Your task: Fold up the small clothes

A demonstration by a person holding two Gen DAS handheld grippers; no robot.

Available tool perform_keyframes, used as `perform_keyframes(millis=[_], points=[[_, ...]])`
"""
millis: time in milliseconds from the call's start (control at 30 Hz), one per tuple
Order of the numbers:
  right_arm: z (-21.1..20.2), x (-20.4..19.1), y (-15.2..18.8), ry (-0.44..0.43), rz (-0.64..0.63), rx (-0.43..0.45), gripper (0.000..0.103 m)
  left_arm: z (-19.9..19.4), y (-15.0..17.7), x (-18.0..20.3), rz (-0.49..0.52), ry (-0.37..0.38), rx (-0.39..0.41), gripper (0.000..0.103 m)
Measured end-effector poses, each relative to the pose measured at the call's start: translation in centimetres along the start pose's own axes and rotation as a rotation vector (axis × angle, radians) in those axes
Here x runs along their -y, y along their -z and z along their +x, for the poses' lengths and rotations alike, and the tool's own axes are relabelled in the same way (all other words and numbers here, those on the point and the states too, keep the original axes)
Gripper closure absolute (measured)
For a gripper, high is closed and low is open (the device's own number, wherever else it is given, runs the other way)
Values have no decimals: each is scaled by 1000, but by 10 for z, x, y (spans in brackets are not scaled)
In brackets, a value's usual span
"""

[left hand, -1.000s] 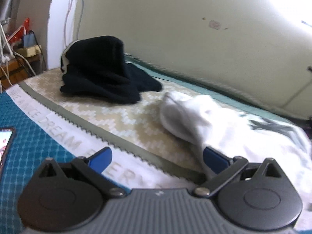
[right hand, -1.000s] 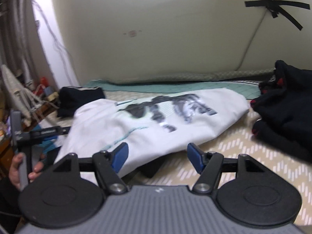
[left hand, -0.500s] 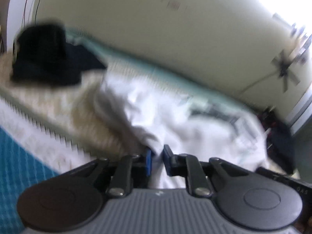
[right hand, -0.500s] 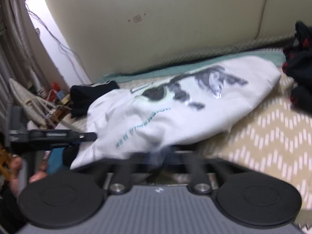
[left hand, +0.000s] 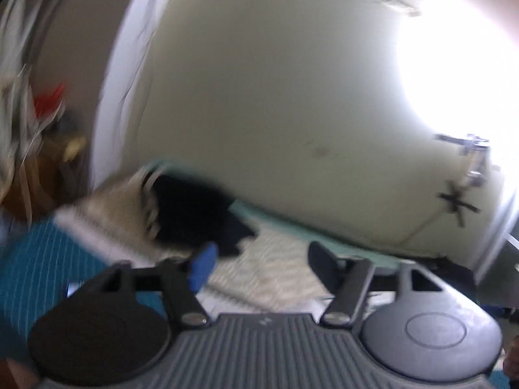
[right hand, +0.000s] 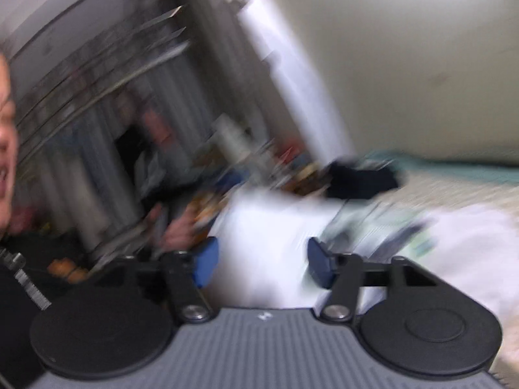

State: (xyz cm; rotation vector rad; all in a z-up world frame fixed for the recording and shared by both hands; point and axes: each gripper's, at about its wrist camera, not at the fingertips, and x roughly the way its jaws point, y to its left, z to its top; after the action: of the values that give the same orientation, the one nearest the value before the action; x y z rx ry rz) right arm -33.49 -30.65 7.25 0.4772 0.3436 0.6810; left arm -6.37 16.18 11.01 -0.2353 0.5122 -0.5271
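Swinging through a blurred moment, both views show tools that have let go. The left gripper (left hand: 259, 261) has just been opening, and its jaws stand apart with nothing between them; only the patterned bedspread (left hand: 279, 269) shows through the gap, low in the frame. Beyond its left finger lies a black garment (left hand: 194, 214), heaped at centre left near the pale wall (left hand: 275, 97), probably parked there out of the way until its turn.

The right gripper (right hand: 259, 264) has likewise just been opening. Its blue pads (right hand: 206, 264) stand clear of the cloth, though the white printed shirt (right hand: 269, 227) fills the space behind and between them, spreading to the lower right of that frame. Whether any fold of it brushes a pad is hard to tell through the smear. At centre left a hand (right hand: 178, 233) is visible, most likely the person's other hand on its tool.

Judging by the released jaws, the shirt has been dropped onto the bed so it can be regripped for a fold.
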Motion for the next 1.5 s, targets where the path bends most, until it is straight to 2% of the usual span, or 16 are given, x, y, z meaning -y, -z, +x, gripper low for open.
perform_keyframes(millis=[133, 233, 300, 333, 367, 400, 633, 733, 767, 800, 867, 1233, 1300, 1367, 1467, 1500], points=[[-4, 50, -9, 275, 121, 79, 47, 54, 18, -5, 10, -75, -120, 17], [22, 85, -3, 541, 145, 12, 42, 88, 32, -7, -26, -4, -245, 11], [44, 108, 3, 630, 154, -50, 43, 103, 43, 0, -34, 50, -315, 17], [51, 116, 7, 649, 173, -67, 48, 108, 49, 4, -22, 74, -346, 42], [57, 121, 9, 641, 205, -81, 61, 114, 55, 11, -3, 96, -390, 84], [63, 124, 11, 628, 238, -93, 97, 119, 58, 16, 6, 108, -423, 97], [14, 19, -8, 328, 61, 39, 97, 50, 29, 28, 110, 290, -256, 97], [-21, -27, 12, 153, -18, -110, 94, 20, 30, 26, 175, 326, -174, 86], [-27, -38, 22, 137, -45, -158, 89, 18, 31, 23, 175, 314, -153, 63], [-30, -43, 32, 169, -73, -187, 57, 19, 31, 19, 162, 294, -137, 48], [-38, -45, 38, 277, -82, -196, 51, 27, 33, 14, 117, 267, -135, 23], [-68, 76, 0, 568, 265, 52, 46, 106, 51, 28, 108, 247, -352, 11], [-36, 87, -2, 571, 247, -27, 46, 106, 57, 33, 125, 245, -373, 26], [1, 92, 5, 568, 196, -136, 48, 104, 62, 39, 156, 225, -406, 100], [30, 90, 18, 565, 119, -265, 98, 77, 52, 41, 173, 220, -354, 99], [33, 82, 13, 573, 78, -251, 100, 63, 38, 42, 177, 229, -298, 99]])
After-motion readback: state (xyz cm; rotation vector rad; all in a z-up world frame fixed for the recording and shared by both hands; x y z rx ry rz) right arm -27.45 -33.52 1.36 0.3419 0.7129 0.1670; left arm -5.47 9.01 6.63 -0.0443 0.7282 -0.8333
